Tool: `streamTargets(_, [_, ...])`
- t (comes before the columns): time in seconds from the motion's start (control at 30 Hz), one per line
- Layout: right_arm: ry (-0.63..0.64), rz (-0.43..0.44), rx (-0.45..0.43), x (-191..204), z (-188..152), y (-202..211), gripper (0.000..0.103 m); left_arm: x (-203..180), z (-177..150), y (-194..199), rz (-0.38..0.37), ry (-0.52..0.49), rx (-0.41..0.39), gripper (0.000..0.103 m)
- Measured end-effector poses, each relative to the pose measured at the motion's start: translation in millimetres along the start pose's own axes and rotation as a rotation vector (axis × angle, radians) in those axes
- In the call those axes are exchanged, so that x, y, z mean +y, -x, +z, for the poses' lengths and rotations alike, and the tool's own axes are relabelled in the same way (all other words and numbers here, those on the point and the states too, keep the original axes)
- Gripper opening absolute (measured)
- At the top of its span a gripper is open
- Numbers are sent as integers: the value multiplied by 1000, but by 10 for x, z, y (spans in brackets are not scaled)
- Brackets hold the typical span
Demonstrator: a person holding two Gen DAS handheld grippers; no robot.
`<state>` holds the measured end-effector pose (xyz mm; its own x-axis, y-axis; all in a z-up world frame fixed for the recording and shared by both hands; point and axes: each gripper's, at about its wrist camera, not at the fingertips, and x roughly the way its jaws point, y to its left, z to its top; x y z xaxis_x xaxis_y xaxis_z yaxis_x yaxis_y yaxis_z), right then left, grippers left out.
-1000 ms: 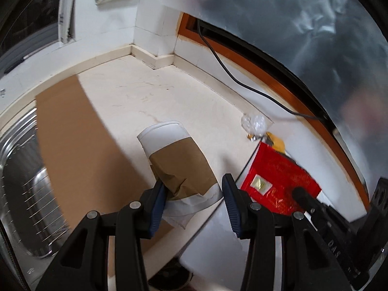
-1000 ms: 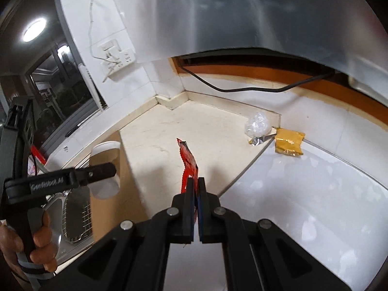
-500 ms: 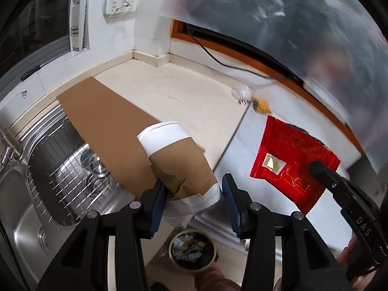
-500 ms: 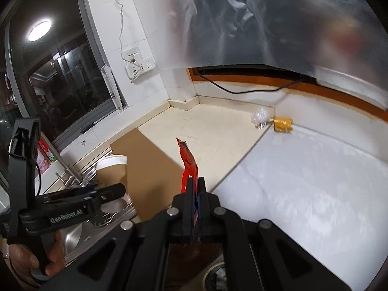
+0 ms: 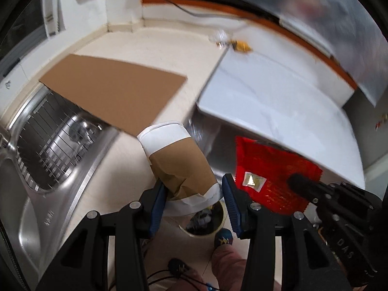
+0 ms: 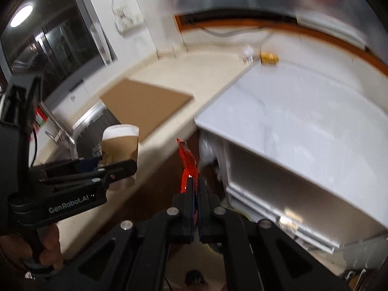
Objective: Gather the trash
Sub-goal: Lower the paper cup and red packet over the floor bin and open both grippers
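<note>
Two pieces of trash are in hand and two more lie on the counter; the left gripper (image 5: 192, 201) is clamped on one crumpled paper cup (image 5: 180, 162), white at the rim with a brown sleeve, at the lower centre of the left wrist view; the right gripper (image 6: 196, 194) is pinched tight on one red wrapper (image 6: 188, 167), seen edge-on at the centre of the right wrist view and flat-on at the lower right of the left one.

One round trash bin (image 5: 206, 220) shows below the cup at the bottom centre of the left view, partly hidden by the cup and the gripper fingers, with litter inside it; near it are a patterned sock and a pink trouser leg of the person.

Still on the counter, at the upper right of both views, are one yellow packet (image 5: 240, 46) and one clear crumpled wrapper (image 5: 219, 36), just beside each other and blurred.

One brown cardboard sheet (image 5: 114, 92) lies at the centre left, overhanging one steel sink (image 5: 48, 143) with a wire rack in it; one white appliance top (image 6: 298, 126) fills the right; a hand (image 6: 48, 249) grips the left tool's handle at the lower left of the right view.
</note>
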<state>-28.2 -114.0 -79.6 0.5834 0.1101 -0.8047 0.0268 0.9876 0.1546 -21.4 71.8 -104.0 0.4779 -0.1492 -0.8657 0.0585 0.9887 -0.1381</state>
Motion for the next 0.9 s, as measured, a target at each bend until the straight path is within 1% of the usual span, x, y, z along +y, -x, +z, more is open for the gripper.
streamTargets(0.1, [-3,-10,57,-133,-182,-224,1,-86,-161,-284,-4,-4,56,44])
streamTargets(0.2, [-21,-7,129,-320,-365,-520,1,-142,-306,-568,0,6,90,44])
streamTargets(0.3, [-23,-12,195,-554,-601,-891,2,-210,-486,-941,-16,21,132,44])
streamTargets(0.37, [-29,-13,227,-690,-720,-1116,2,-245,-644,-1252,-33,38,154,44])
streamTargets(0.53, [-41,-23,296,-1061,-1132,-1831,2,-260,-999,-2074,-31,73,205,44])
streamTargets(0.7, [-22,-36,360,-1344,-1600,-2622,2,-153,-1408,-2991,-35,116,257,44])
streamTargets(0.83, [-7,-40,380,-1476,-1884,-3123,2,-79,-1634,-3519,-36,123,284,45])
streamTargets(0.9, [-15,-36,398,-1537,-2011,-3370,5,-68,-1722,-3750,-47,115,299,45])
